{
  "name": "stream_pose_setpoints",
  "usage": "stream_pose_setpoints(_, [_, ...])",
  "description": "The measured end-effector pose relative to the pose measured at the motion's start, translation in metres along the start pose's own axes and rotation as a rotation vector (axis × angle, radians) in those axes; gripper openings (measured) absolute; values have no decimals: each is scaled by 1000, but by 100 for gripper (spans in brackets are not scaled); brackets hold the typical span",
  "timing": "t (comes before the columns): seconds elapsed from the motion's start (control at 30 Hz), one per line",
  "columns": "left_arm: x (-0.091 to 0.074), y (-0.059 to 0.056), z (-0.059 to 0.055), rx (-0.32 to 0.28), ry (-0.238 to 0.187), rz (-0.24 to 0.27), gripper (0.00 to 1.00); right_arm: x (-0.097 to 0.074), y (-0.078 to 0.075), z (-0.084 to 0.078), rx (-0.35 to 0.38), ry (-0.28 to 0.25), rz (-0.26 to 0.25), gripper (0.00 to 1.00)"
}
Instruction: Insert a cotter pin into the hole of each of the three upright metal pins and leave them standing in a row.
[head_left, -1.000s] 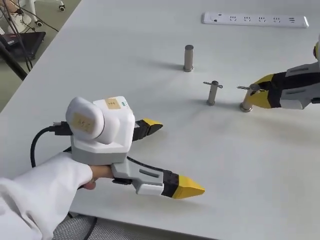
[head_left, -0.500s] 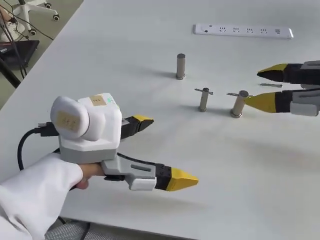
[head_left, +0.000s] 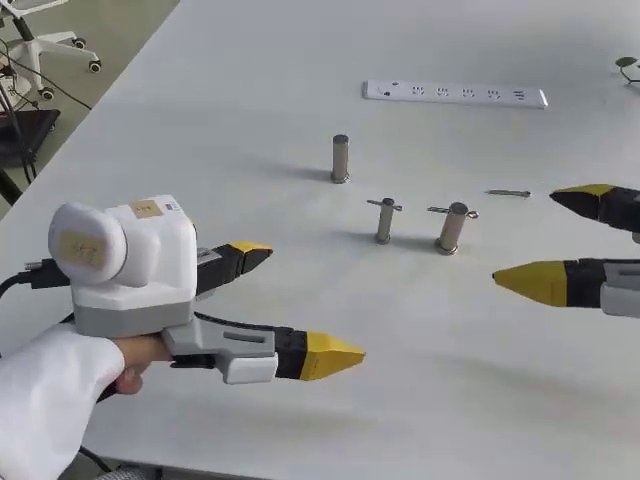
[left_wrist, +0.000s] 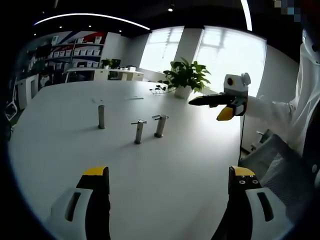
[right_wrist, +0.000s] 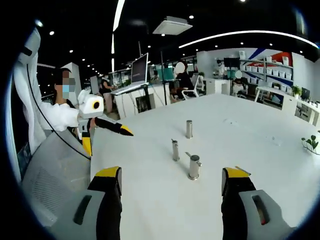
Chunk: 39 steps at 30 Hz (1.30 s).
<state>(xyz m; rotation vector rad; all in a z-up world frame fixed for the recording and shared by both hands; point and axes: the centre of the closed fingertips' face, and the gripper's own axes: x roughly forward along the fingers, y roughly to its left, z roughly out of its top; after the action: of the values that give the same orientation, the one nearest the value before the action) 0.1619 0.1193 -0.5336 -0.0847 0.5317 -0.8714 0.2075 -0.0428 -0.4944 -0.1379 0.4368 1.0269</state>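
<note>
Lying loose on the counter (head_left: 250, 120) at the frame's centre right, the last cotter pin (head_left: 508, 193) looks light, thin and prone to skid, best pinched across its shank. The bare metal pin (head_left: 340, 158) stands upper centre; right gripper (head_left: 526, 236) and left gripper (head_left: 314, 301) both gape wide, empty

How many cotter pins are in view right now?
3. First cotter pin sits in the middle metal pin, second cotter pin in the right metal pin, third cotter pin lies loose on the table farther right. None seems hidden.

3 upright metal pins (left_wrist: 138, 131) on a white table (left_wrist: 165, 172), right gripper (left_wrist: 205, 109) aloft beyond.
</note>
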Motion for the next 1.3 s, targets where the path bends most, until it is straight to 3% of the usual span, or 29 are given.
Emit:
stream_pose_setpoints(0.17, [-4,-4,3,-7,-1,-3,99,-7,7,-6,109,-43,-24,91])
stream_pose_setpoints(0.23, [-4,-4,4,7,0,3,99,-9,9,-9,121,-47,-34,96])
stream_pose_setpoints(0.33, [-5,-4,4,3,0,6,99,-10,10,-21,151,-17,-57,98])
stream_pose_setpoints(0.37, [-5,-5,4,1,-2,2,99,-10,10,-34,156,35,-72,98])
stream_pose_setpoints(0.47, [-5,-5,2,6,5,1,99,-8,18,-58,127,132,-45,99])
stream_pose_setpoints(0.57, [-5,-5,1,5,5,-2,98,-6,23,-63,129,132,-44,98])
stream_pose_setpoints(0.67, [-6,3,5,22,2,25,89,-6,28,-68,122,140,-36,98])
stream_pose_setpoints(0.73, [-6,6,9,9,-7,23,88,-7,29,-70,121,145,-34,98])
stream_pose_setpoints(0.83, [-5,12,19,22,-17,27,88,-10,30,-70,130,139,-37,98])
stream_pose_setpoints(1.0, [3,30,46,53,-48,38,84,-14,28,-68,128,126,-46,98])
stream_pose_setpoints(1.07, [7,37,57,56,-61,37,80,-15,26,-67,133,122,-54,98])
stream_pose_setpoints(1.1, [12,43,68,69,-76,35,76,-17,25,-66,136,113,-59,98])
stream_pose_setpoints(1.13, [13,44,71,76,-80,34,71,-17,25,-66,136,112,-60,98])
stream_pose_setpoints(1.17, [19,53,81,96,-76,37,68,-18,23,-65,133,108,-63,98])
stream_pose_setpoints(1.3, [36,71,100,145,-66,52,62,-20,20,-63,133,100,-69,96])
